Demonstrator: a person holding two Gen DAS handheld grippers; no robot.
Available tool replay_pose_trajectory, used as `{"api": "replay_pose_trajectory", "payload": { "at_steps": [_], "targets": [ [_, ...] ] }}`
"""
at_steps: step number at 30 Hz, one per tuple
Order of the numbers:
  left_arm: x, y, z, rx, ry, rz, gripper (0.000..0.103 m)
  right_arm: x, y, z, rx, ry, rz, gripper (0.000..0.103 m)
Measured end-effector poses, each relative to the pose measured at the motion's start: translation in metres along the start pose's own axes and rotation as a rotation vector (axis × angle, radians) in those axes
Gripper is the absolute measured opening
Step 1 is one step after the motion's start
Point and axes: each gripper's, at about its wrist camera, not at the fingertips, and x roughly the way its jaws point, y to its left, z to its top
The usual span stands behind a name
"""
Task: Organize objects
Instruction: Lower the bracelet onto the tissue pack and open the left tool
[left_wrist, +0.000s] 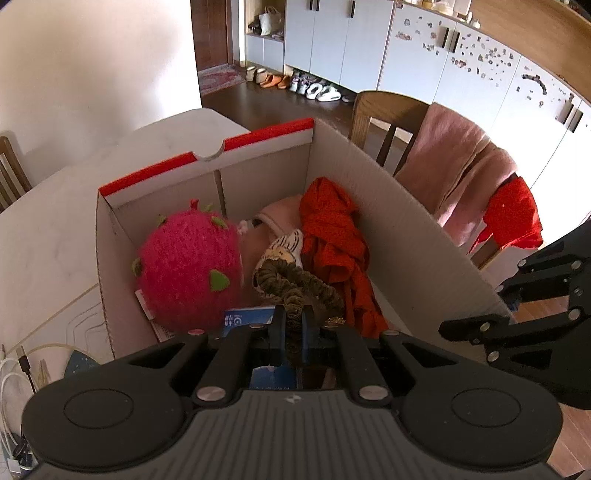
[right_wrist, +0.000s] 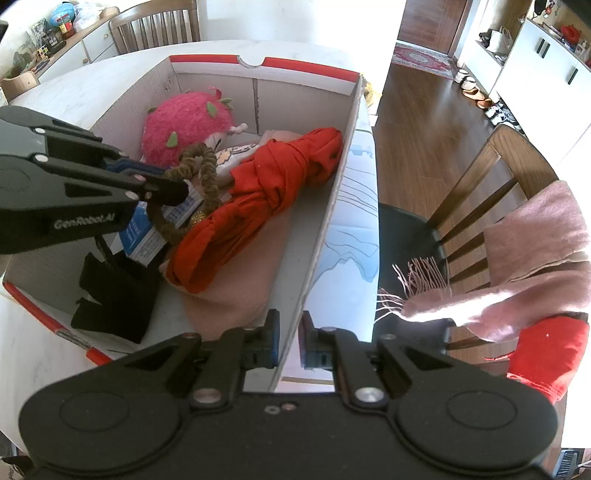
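An open cardboard box (left_wrist: 399, 206) with a red rim (right_wrist: 317, 229) stands on a white table. My left gripper (left_wrist: 293, 332) is shut on a brown scrunchie (left_wrist: 295, 284) and holds it above the box; it also shows in the right wrist view (right_wrist: 201, 173). Inside lie a pink dragon-fruit plush (left_wrist: 188, 266), a red cloth (left_wrist: 332, 236), a doll (left_wrist: 284, 247), a blue-white packet (right_wrist: 147, 229) and a black pouch (right_wrist: 114, 295). My right gripper (right_wrist: 290, 343) straddles the box's right wall with a narrow gap between its fingers.
A wooden chair (right_wrist: 487, 177) draped with a pink scarf (right_wrist: 535, 251) and red cloth (right_wrist: 546, 350) stands right of the table. Cables (left_wrist: 14, 376) lie at the table's left corner. Cabinets and shoes line the far wall.
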Motion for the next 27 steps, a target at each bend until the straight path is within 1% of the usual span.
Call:
{"api": "replay_pose_trajectory", "payload": {
  "at_steps": [5, 7, 10, 14, 18, 20, 27],
  "targets": [
    [0.004, -0.002, -0.001, 0.026, 0.031, 0.003, 0.007, 0.000, 0.000, 0.000, 0.000, 0.000, -0.001, 0.009],
    [0.004, -0.005, -0.002, 0.045, 0.032, 0.023, 0.008, 0.000, 0.000, 0.000, 0.000, -0.001, -0.001, 0.009],
    [0.003, -0.005, -0.003, 0.052, 0.035, 0.027, 0.011, -0.001, -0.001, -0.001, 0.002, -0.002, -0.001, 0.009],
    [0.000, -0.002, -0.006, 0.035, 0.036, 0.025, 0.019, -0.002, -0.002, -0.001, 0.000, -0.002, -0.003, 0.009],
    [-0.008, 0.001, -0.010, 0.014, 0.020, 0.012, 0.029, -0.002, -0.002, -0.001, 0.001, -0.003, -0.004, 0.009],
    [-0.012, 0.001, -0.012, 0.009, 0.007, 0.016, 0.031, -0.002, -0.002, -0.001, 0.000, -0.002, -0.004, 0.009],
    [-0.040, 0.004, -0.018, -0.029, -0.049, -0.001, 0.031, -0.004, -0.002, -0.003, -0.002, -0.002, -0.007, 0.009]
  ]
}}
